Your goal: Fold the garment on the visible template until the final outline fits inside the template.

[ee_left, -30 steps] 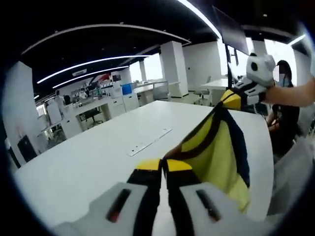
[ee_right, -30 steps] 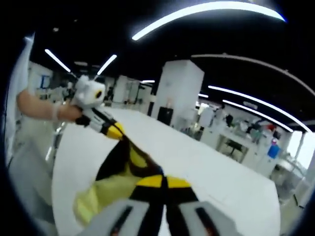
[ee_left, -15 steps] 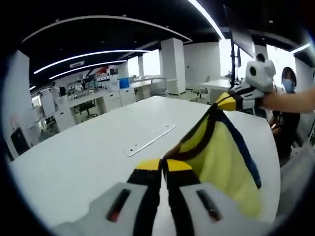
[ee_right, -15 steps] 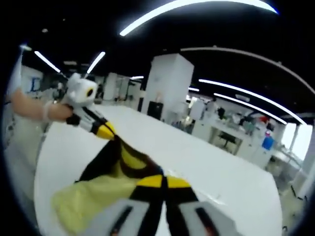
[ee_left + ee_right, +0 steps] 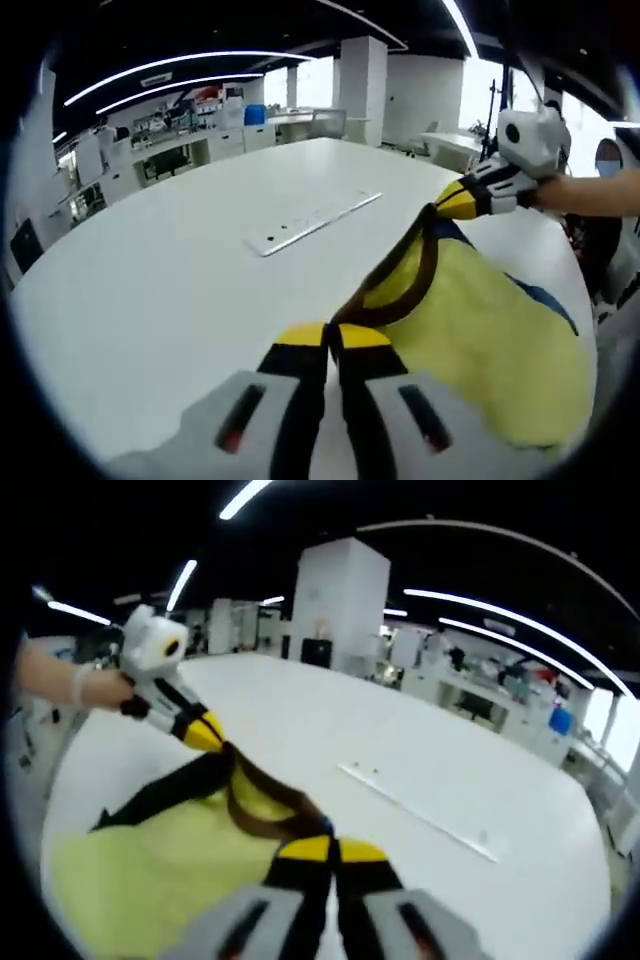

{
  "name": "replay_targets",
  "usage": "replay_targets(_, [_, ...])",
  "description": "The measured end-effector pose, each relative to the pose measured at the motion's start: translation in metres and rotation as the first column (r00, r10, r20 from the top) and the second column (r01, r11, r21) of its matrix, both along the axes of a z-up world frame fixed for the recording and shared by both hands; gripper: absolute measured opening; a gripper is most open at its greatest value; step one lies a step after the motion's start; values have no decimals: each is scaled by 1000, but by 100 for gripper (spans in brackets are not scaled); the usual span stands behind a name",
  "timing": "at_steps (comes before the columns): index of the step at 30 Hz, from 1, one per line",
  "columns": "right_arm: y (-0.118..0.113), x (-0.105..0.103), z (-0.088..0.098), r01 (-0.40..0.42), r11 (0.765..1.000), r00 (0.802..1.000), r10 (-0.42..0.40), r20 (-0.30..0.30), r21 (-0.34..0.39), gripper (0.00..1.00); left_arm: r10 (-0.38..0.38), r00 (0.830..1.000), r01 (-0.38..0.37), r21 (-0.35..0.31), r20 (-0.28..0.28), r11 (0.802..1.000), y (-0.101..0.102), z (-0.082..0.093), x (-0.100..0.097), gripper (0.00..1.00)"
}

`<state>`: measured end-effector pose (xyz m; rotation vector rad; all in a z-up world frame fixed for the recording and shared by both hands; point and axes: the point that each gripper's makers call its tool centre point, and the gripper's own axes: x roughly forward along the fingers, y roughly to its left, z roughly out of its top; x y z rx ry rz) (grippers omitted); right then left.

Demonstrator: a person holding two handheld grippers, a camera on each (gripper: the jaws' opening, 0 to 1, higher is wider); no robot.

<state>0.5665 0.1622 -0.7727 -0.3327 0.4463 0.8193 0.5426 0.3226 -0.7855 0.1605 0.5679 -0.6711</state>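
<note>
The left gripper [image 5: 332, 338], with yellow-tipped black jaws, rises from the bottom of the left gripper view. Its jaws are pressed together, pinching a dark brown edge band of a yellow garment [image 5: 480, 340]. In the same view the right gripper [image 5: 452, 203] enters from the right, also clamped on that band farther along, with a person's hand [image 5: 560, 192] behind it.

In the right gripper view the right gripper [image 5: 333, 853] is closed on the same brown band, and the left gripper [image 5: 208, 732] shows at the left, gripping the other end, a hand [image 5: 95, 688] behind it.

The band runs in a loose line between the two grippers, and the yellow cloth, with dark navy parts, hangs and drapes below it toward the near edge of a large white table [image 5: 180, 290]. The garment seems held by two points on one edge so it can be spread flat, likely as a start to folding. Both grippers are low over the table, well apart, angled toward each other.

A long pale strip with small holes [image 5: 315, 220] lies on the table beyond the garment, apart from it; it also shows in the right gripper view [image 5: 415, 810]. I cannot tell where the template is. Behind is an open office with white pillars and desks.
</note>
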Motion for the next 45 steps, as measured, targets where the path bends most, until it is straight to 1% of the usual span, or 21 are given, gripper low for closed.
replay_targets(1, [1, 3, -6, -2, 1000, 1000, 2, -11, -8, 0, 1, 1000, -1, 5, -10, 1000, 5, -8, 8, 0])
replay_targets(4, [0, 13, -21, -5, 1000, 999, 4, -39, -24, 0, 9, 999, -9, 8, -33, 1000, 6, -19, 10, 0])
replay_targets(5, [0, 12, -24, -5, 1000, 999, 4, -46, -25, 0, 13, 999, -12, 8, -44, 1000, 5, -24, 13, 0])
replay_targets(6, [-1, 11, -27, -5, 1000, 999, 4, -52, -26, 0, 11, 999, -11, 8, -45, 1000, 4, -26, 14, 0])
replay_targets(8, [-4, 16, -32, -5, 1000, 998, 3, -65, -30, 0, 12, 999, -11, 8, -49, 1000, 0, -26, 11, 0])
replay_targets(9, [-4, 17, -36, -6, 999, 997, 4, -73, -34, 0, 14, 998, -13, 5, -54, 1000, 1, -31, 14, 0])
replay_targets(15, [-5, 21, -45, 5, 1000, 996, -8, -87, -28, 0, 22, 997, -22, 5, -78, 1000, -1, -45, 16, 0])
replay_targets(16, [-7, 18, -46, 7, 1000, 996, -10, -87, -29, 0, 24, 996, -24, 3, -81, 1000, -1, -46, 17, 0])
replay_targets(19, [-9, 21, -51, 12, 999, 995, -15, -98, -32, 0, 41, 996, -42, -11, -85, 999, 0, -48, 23, 0])
replay_targets(22, [-9, 22, -55, 15, 999, 994, -20, -109, -38, 0, 62, 995, -63, -17, -77, 998, 0, -48, 28, 0])
replay_targets(24, [-8, 24, -54, 14, 999, 994, -19, -112, -40, 0, 79, 994, -81, -18, -72, 997, 2, -48, 34, 0])
replay_targets(27, [-10, 28, -59, 23, 999, 992, -28, -126, -41, 0, 98, 993, -99, -21, -72, 995, 1, -48, 36, 0])
replay_targets(30, [-10, 30, -63, 31, 999, 989, -37, -143, -44, 0, 119, 989, -122, -25, -88, 992, 1, -52, 37, 1])
replay_targets(33, [-9, 35, -65, 37, 998, 988, -42, -150, -42, 0, 133, 987, -137, -33, -92, 990, 3, -51, 41, 1])
replay_targets(36, [-9, 33, -63, 41, 999, 986, -45, -163, -26, 0, 136, 986, -140, -43, -95, 989, 3, -52, 41, 2])
replay_targets(37, [-7, 31, -62, 45, 999, 983, -44, -177, 2, 0, 144, 985, -150, -58, -97, 987, 4, -52, 41, 3])
replay_targets(38, [-8, 29, -61, 50, 999, 981, -48, -189, 8, 0, 152, 984, -159, -67, -96, 985, 5, -51, 42, 5])
replay_targets(40, [-6, 24, -58, 53, 998, 976, -42, -213, 47, 0, 161, 983, -168, -86, -88, 982, 4, -48, 41, 12])
replay_targets(41, [-7, 22, -58, 64, 996, 972, -49, -231, 56, 3, 172, 981, -179, -81, -87, 980, 6, -48, 41, 16])
replay_targets(43, [-9, 19, -58, 55, 997, 973, -42, -228, 55, 13, 172, 982, -177, -79, -73, 981, 10, -46, 42, 24])
replay_targets(45, [-8, 15, -56, 42, 998, 973, -29, -230, 56, 22, 166, 984, -172, -99, -68, 980, 10, -40, 41, 28])
